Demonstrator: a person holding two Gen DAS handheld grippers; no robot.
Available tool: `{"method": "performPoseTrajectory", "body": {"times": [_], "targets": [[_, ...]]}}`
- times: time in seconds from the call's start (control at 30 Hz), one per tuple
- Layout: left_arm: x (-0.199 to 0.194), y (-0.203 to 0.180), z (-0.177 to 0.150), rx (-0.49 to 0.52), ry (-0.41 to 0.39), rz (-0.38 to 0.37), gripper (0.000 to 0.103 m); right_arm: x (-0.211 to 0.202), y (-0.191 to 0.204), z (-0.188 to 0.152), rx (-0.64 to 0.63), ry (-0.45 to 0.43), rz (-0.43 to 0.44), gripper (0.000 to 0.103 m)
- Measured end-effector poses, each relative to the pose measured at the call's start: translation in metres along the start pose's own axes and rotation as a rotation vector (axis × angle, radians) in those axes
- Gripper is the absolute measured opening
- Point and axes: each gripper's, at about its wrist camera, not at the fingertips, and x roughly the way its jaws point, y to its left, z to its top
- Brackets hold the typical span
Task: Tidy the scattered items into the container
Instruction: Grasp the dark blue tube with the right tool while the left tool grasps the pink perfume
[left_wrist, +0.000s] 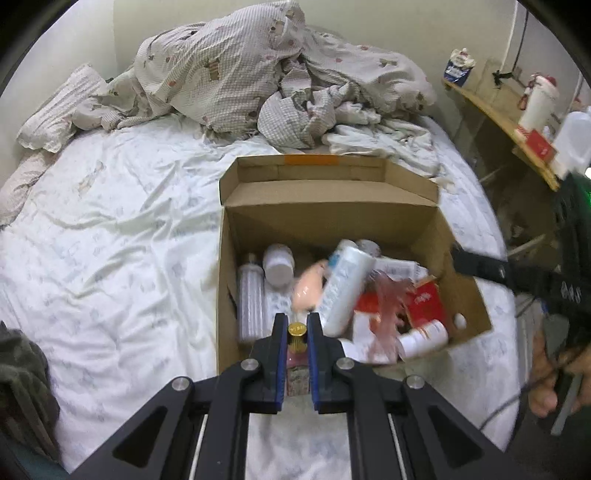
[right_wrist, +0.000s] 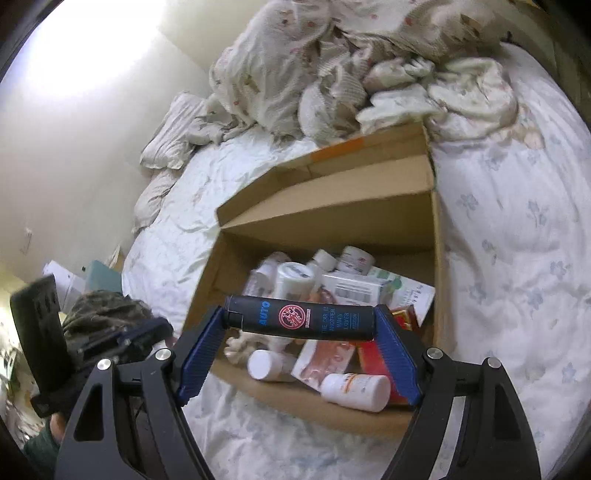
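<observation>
Cardboard box (left_wrist: 461, 288) sits open on the bed (left_wrist: 110, 221), flaps up at the far side, already holding a jumble: white plastic pill bottles, a ribbed clear bottle at the left wall, a tall white bottle leaning across the middle, red cartons at the right, some pinkish packets blurred.

Left gripper (left_wrist: 297, 332): fingers pressed nearly together, pinching a small bottle (left_wrist: 297, 354) with a gold ribbed cap and pinkish glass-like body, held upright just short of the box's near wall.

Right gripper (right_wrist: 300, 317): fingers spread wide, clamped end to end on a black can (right_wrist: 300, 317), a smooth cylinder with a red round emblem and blue lettering, lying crosswise above the near part of the box.

Risks, as I judge them:
- Black can is gripped only by its two ends; smooth skin on ribbed blue pads. A tilt could let it swivel or slip out early, landing on the sheet, not in the box.
- Small bottle looks like glass; dropped from height onto hard plastic bottles it may crack or bounce out.
- Box rests on soft, rumpled bedding; a knock to the near wall could tip or shift it.
- Both grippers close together over one opening; they could collide.

Bedding: wrinkled pale floral sheet, checked quilt (left_wrist: 229, 70) heaped at the far end.
</observation>
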Motion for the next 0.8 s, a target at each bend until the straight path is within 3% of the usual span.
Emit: {"method": "performPoseTrajectory", "body": {"times": [0.1,0.37,0.63,0.67,0.7,0.77,0.8], "targets": [[0.025,-0.002,0.015,0.01,0.031,0.047,0.01,0.004,-0.012,0.0,0.053,0.028,0.014,0.083],[0.079,-0.006,0.031,0.047,0.095,0.176,0.01,0.016,0.006,0.0,-0.1,0.035,-0.11,0.083],[0.092,-0.014,0.036,0.044,0.13,0.195,0.013,0.027,0.014,-0.004,-0.198,0.043,-0.22,0.084],[0.092,-0.015,0.035,0.045,0.138,0.191,0.022,0.026,0.016,-0.004,-0.206,0.037,-0.234,0.085],[0.093,-0.015,0.035,0.039,0.152,0.18,0.039,0.026,0.017,-0.004,-0.213,0.031,-0.245,0.087],[0.089,-0.016,0.034,0.026,0.154,0.169,0.057,0.023,0.016,-0.003,-0.214,0.024,-0.239,0.088],[0.083,-0.018,0.034,0.03,0.135,0.163,0.059,0.02,0.015,-0.002,-0.204,0.019,-0.223,0.088]]}}
